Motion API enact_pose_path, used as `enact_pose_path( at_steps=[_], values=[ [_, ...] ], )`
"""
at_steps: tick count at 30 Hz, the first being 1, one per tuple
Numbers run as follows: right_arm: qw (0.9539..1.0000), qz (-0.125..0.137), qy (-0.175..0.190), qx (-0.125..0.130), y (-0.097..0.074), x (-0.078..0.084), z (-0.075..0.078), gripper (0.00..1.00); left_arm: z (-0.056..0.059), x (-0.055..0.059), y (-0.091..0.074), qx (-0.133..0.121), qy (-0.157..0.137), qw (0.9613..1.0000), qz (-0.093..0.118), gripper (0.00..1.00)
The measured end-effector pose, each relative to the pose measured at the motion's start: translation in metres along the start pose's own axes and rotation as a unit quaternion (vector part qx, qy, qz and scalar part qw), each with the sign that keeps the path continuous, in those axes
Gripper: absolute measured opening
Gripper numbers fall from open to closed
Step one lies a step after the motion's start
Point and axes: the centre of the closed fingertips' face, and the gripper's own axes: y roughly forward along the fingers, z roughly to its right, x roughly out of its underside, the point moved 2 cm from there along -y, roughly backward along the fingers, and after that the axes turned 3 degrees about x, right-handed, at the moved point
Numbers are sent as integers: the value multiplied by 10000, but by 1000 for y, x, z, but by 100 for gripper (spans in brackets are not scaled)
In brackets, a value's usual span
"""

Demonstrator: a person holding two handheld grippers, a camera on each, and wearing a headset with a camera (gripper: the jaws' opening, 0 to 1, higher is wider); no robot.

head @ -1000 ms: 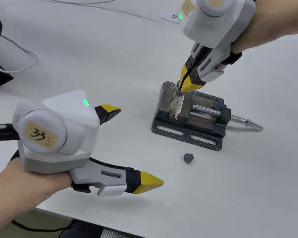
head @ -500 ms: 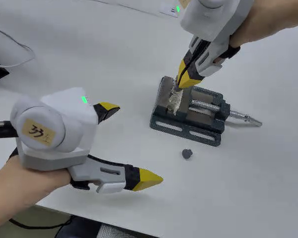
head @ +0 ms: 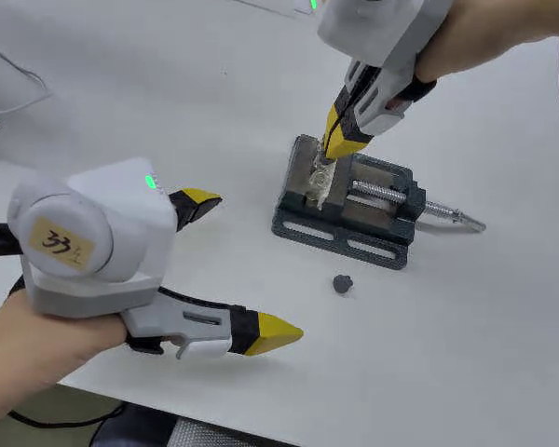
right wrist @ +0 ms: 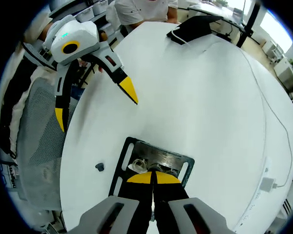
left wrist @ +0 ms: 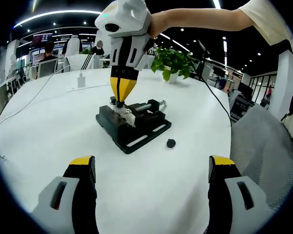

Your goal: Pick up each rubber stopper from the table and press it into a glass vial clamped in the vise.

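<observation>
A dark vise [head: 380, 226] on the white table clamps several glass vials [head: 319, 182]. My right gripper [head: 334, 152] points down just over the vials, jaws shut with the yellow tips together; from the left gripper view its tips [left wrist: 122, 96] sit right above a dark stopper [left wrist: 118, 102] in a vial. In its own view the right gripper [right wrist: 154, 177] covers part of the vials [right wrist: 142, 166]. One loose dark rubber stopper [head: 342, 283] [left wrist: 171, 143] [right wrist: 99, 166] lies on the table in front of the vise [left wrist: 142, 127]. My left gripper [head: 238, 265] [left wrist: 151, 162] is held open and empty, well left of the vise.
The vise's screw handle [head: 452, 218] sticks out to the right. A white cable [head: 19, 93] lies at the far left of the table. A power adapter [left wrist: 81, 80] and a plant [left wrist: 172, 62] stand at the table's far side. The table's near edge [head: 261, 424] runs below my left gripper.
My right gripper has risen slightly off the vial tops and stays shut. The left gripper keeps its pose; the head camera has shifted.
</observation>
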Motion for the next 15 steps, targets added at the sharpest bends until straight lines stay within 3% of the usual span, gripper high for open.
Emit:
enact_pose_path(
  at_steps=[15],
  values=[
    [9997,-246,-92,-33,3,-2,-1,0,-2,-3,0,-12,-46,10000,25,96]
  ],
)
